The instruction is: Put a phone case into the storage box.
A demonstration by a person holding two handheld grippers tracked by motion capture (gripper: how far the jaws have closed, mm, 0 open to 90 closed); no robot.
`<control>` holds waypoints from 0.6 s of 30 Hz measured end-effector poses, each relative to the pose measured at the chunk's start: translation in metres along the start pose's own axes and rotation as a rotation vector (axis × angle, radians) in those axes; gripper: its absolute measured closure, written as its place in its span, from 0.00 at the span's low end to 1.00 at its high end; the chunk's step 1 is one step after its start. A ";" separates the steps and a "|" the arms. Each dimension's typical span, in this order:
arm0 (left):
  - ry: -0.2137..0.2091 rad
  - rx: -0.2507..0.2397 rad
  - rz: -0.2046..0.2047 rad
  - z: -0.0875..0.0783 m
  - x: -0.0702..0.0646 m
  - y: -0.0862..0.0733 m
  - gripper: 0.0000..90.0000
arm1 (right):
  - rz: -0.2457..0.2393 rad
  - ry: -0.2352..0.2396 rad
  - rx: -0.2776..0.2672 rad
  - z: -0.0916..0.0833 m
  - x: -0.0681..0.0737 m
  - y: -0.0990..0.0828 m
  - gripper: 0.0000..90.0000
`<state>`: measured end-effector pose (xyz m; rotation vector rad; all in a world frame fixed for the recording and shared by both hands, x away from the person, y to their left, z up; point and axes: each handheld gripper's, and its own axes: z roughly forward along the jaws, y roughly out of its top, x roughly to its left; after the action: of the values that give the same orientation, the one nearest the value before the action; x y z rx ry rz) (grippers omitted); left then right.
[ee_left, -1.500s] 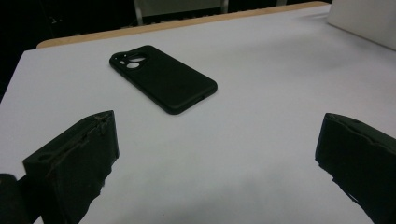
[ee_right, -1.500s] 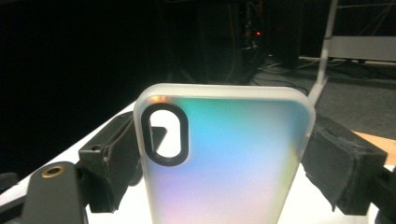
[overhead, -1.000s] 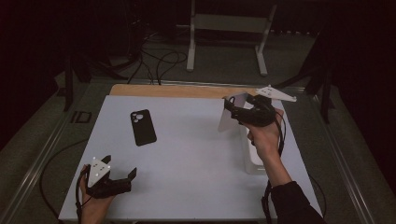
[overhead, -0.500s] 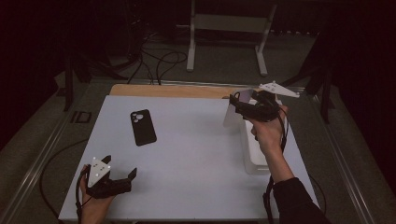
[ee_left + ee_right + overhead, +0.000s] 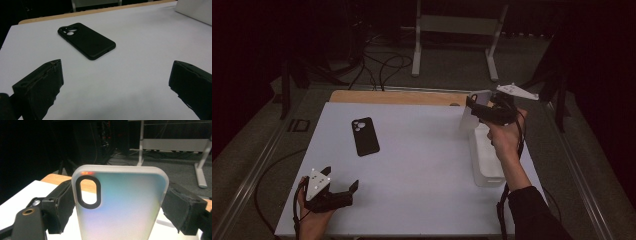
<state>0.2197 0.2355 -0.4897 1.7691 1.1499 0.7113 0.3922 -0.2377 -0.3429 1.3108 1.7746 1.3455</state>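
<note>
You held the right gripper (image 5: 473,111) at the upper right of the high view, above the far end of a white box (image 5: 486,159), and its jaws were pinching a frosted translucent phone case (image 5: 120,202) by its two long edges. The case stood upright, with its long axis vertical and the camera end at the top. In the right gripper view its flat back faced the camera, with an oval black-rimmed cutout at the upper left of the case. The surface looked matte and milky, with rounded corners and a faint rainbow tint.

Your left gripper (image 5: 343,190) rested at the lower left of the high view, with the jaws spread wide and nothing between them. Beyond it, a black phone case (image 5: 86,40) lay flat on the white table (image 5: 422,165). It looked matte and smooth, its long axis ran diagonally, and the camera holes pointed to the upper left in the left gripper view.
</note>
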 end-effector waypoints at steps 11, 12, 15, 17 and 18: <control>-0.002 -0.001 -0.002 0.000 0.000 0.000 0.00 | -0.009 -0.068 0.014 0.011 -0.019 0.004 0.19; 0.000 0.000 -0.002 0.000 0.000 0.000 0.00 | -0.005 -0.085 0.019 0.014 -0.023 0.005 0.19; -0.001 -0.001 -0.004 0.000 0.000 0.000 0.00 | -0.001 -0.106 0.020 0.017 -0.028 0.004 0.19; -0.001 -0.001 -0.004 0.000 0.000 0.000 0.00 | 0.004 -0.120 0.023 0.020 -0.032 0.004 0.19; 0.000 -0.001 -0.004 0.000 0.000 0.000 0.00 | 0.006 -0.126 0.025 0.021 -0.034 0.003 0.19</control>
<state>0.2196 0.2360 -0.4900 1.7654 1.1521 0.7092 0.4236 -0.2612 -0.3519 1.3841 1.7083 1.2202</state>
